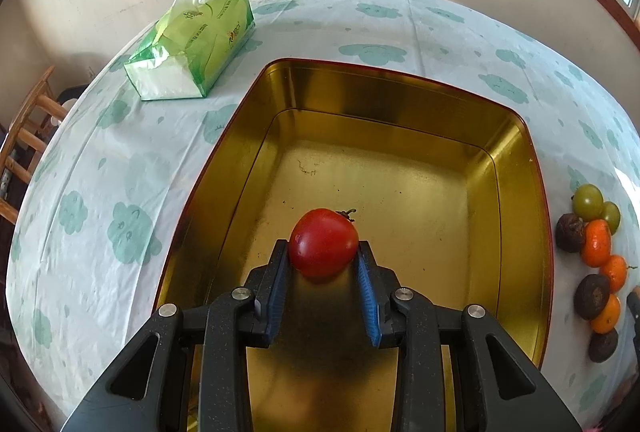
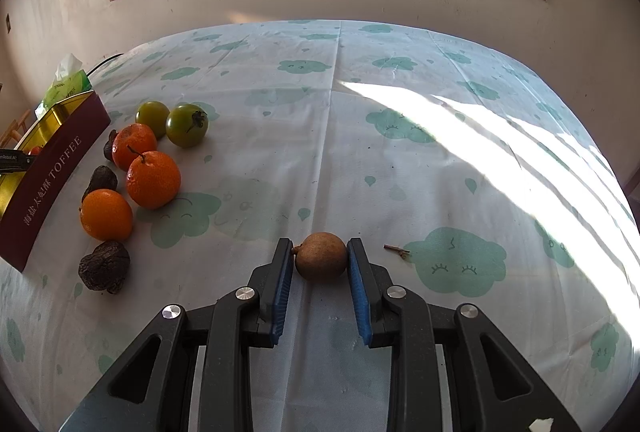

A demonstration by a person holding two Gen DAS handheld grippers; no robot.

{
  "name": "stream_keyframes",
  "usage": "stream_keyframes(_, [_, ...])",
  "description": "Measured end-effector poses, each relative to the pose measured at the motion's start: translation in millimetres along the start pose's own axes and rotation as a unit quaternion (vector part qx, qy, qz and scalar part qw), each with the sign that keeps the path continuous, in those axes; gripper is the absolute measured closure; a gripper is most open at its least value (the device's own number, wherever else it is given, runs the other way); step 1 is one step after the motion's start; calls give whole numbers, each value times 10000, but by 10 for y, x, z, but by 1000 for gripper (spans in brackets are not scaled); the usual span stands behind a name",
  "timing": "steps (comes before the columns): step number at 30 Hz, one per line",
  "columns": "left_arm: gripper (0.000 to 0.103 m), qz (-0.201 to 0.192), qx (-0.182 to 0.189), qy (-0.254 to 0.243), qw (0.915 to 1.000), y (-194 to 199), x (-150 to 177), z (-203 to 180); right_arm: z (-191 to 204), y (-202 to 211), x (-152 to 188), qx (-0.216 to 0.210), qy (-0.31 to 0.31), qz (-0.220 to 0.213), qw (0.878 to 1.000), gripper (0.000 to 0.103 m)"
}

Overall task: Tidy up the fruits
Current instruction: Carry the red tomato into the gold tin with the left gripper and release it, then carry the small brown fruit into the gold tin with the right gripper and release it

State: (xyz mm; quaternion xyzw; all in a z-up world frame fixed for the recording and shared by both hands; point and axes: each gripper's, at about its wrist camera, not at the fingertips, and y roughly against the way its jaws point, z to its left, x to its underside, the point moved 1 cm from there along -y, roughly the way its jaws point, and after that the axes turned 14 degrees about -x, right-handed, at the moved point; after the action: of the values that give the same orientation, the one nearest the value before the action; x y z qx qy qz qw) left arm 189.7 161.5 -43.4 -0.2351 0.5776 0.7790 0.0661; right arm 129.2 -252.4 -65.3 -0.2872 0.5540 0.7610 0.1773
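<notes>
My left gripper (image 1: pixel 323 247) is shut on a red tomato (image 1: pixel 323 242) and holds it over the gold inside of an open tin box (image 1: pixel 400 100). My right gripper (image 2: pixel 320 259) is shut on a small brown round fruit (image 2: pixel 321 261) at the tablecloth. On the cloth beside the tin lie three oranges (image 2: pixel 153 179), two green tomatoes (image 2: pixel 186 125) and several dark wrinkled fruits (image 2: pixel 105 266). The same pile shows at the right edge of the left wrist view (image 1: pixel 596 244). The tin's maroon side reads TOFFEE (image 2: pixel 52 180).
A green tissue pack (image 1: pixel 192 40) lies on the table behind the tin's left corner. A small twig (image 2: pixel 397 251) lies right of my right gripper. A wooden chair (image 1: pixel 28 136) stands off the table's left edge. Bright sunlight falls across the right of the cloth.
</notes>
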Motion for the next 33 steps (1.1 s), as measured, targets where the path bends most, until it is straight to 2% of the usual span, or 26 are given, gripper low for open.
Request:
stream_keyframes(6, [68,-94,-115,-120,9998,25,7,-42,2,0,-1,5,4,7,10000,77])
stream_keyframes(12, [67,-73,-42,-101,9999,26,31,-34,0,1,0,8,4,13,10000,77])
stream_keyframes(15, [58,-140,-15,-117,9998,72,40,-39,-6,3,1,9,3,15,10000,77])
stream_keyframes(17, [47,-205,-50,-127,9997,102,44,-41,-1,1,1,10,3,17,10000,77])
stream_keyframes(22, [46,-245,4,-136,9996,185,58,-40,8,-3,1,11,2,21,10000,77])
stream_keyframes(26, [40,-331,42,-71,9994,307,92,-9,0,4,0,16,4,23,10000,77])
stream_keyframes(33, [36,-466,174,57,9987,574,292,62,7,1,0,14,1,25,10000,77])
